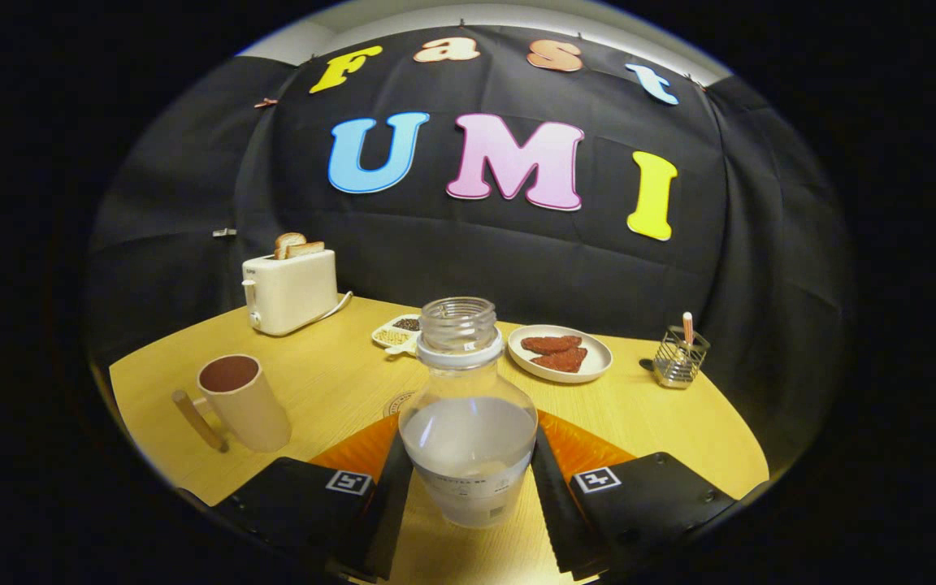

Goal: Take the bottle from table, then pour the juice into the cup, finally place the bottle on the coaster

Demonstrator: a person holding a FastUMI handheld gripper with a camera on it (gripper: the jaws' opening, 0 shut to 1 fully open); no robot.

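A: Where is the bottle (468,422) right now?

B: Upright between the two fingers of the claw (468,496), its open neck uppermost, cap off. It is a clear bottle with a white collar ring and pale, milky juice filling the lower body. Both fingers press against its sides, so the claw is clamped on it.

A: Is it resting on the bench (330,382)?

B: I cannot tell; its base sits low between the fingers over the yellow wood, but contact is unclear.

A: And the cup (242,402)?

B: A cream mug with a wooden handle, standing ahead and to the left of the fingers, well apart from the bottle. Its inside looks dark reddish-brown.

A: The coaster (397,403)?

B: A round pale disc with a printed ring lies just behind the bottle, mostly hidden by it.

A: Anything else on the bench?

B: A cream toaster (289,291) with two bread slices (297,244) at the far left, a small divided dish (397,331) beyond the bottle, a white plate (562,354) with reddish-brown pieces, and a wire holder (679,357) at the right.
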